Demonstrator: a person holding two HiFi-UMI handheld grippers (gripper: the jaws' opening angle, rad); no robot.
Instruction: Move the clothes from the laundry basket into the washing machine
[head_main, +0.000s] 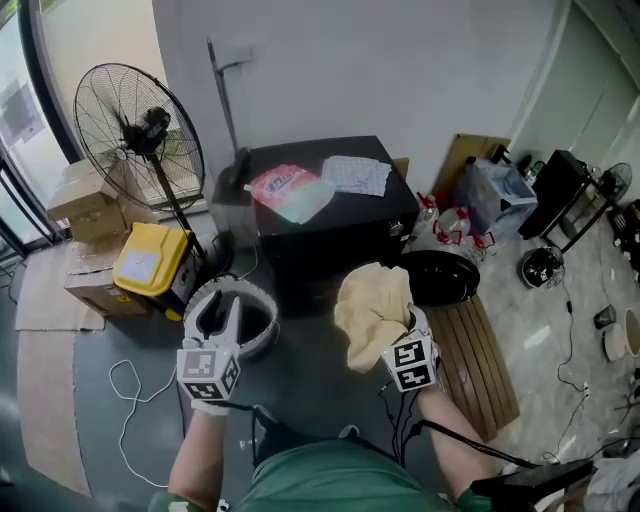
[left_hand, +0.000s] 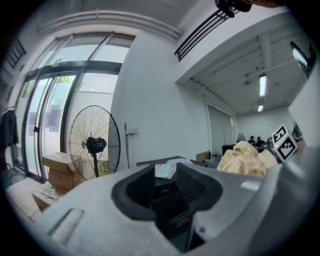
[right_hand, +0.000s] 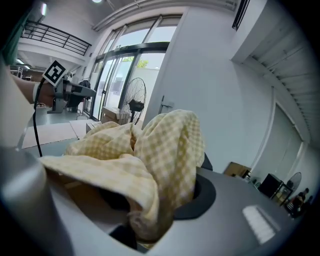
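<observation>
Jaws of the right gripper (head_main: 408, 340) are clamped on a crumpled yellow-and-cream checked cloth (right_hand: 160, 150), whose soft woven folds billow up over the grey housing and hide the pads. The left gripper (left_hand: 165, 175) holds its dark jaws narrowly apart with nothing between them. From the head view, the cloth is held in the air in front of a black box-shaped cabinet (head_main: 330, 235), near the middle of the scene. The left gripper hangs above a round white basket (head_main: 265, 305) with a dark interior, standing on the grey floor (head_main: 100, 400). A glossy pink packet (head_main: 288, 190) and a pale checked sheet (head_main: 357, 174) lie flat on the cabinet's top. A round black tub-like shape (head_main: 445, 277) sits to the cabinet's right, beside a slatted wooden board (head_main: 480, 365). To the left stand a wire-caged pedestal fan (head_main: 138, 128), a yellow plastic box (head_main: 150, 260) and stacked cardboard cartons (head_main: 85, 205).
</observation>
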